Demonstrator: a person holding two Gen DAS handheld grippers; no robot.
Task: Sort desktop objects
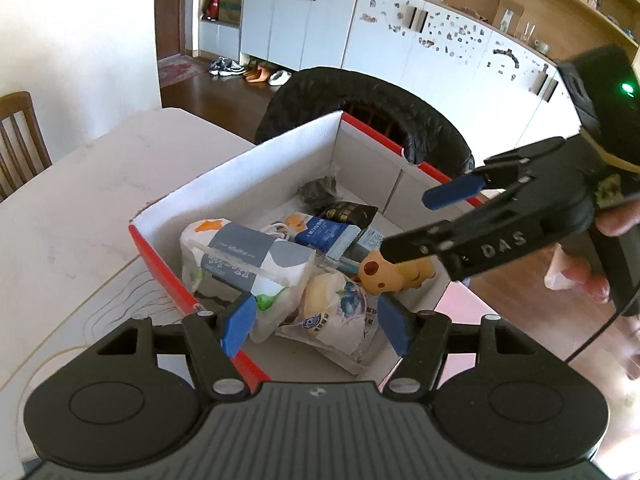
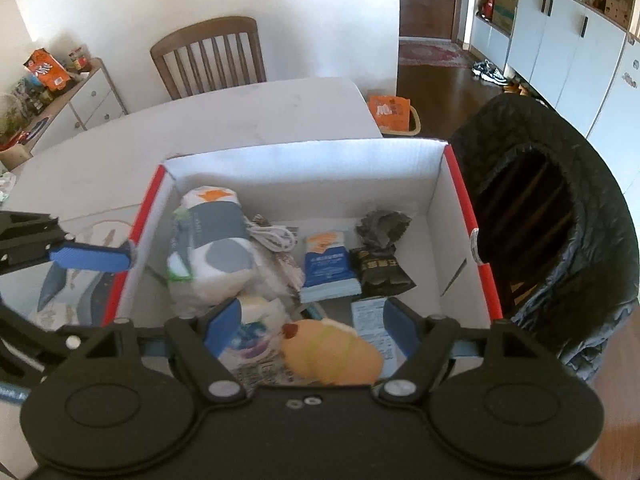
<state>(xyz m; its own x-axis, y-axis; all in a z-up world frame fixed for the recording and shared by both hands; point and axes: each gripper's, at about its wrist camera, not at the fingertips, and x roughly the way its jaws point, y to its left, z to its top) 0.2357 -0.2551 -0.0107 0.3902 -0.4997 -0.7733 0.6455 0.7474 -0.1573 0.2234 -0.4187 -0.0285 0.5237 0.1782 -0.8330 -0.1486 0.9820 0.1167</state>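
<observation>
From the left wrist, the left tongs hang spread over the near end of the red box on the desk, while the right tongs reach in from the right, also spread, with the yellow toy just under their lower finger. From the right wrist, the right tongs gape with the toy lying between them inside the box, its long axis crosswise, touching neither finger, so the right hand looks far nearer to it.
</observation>
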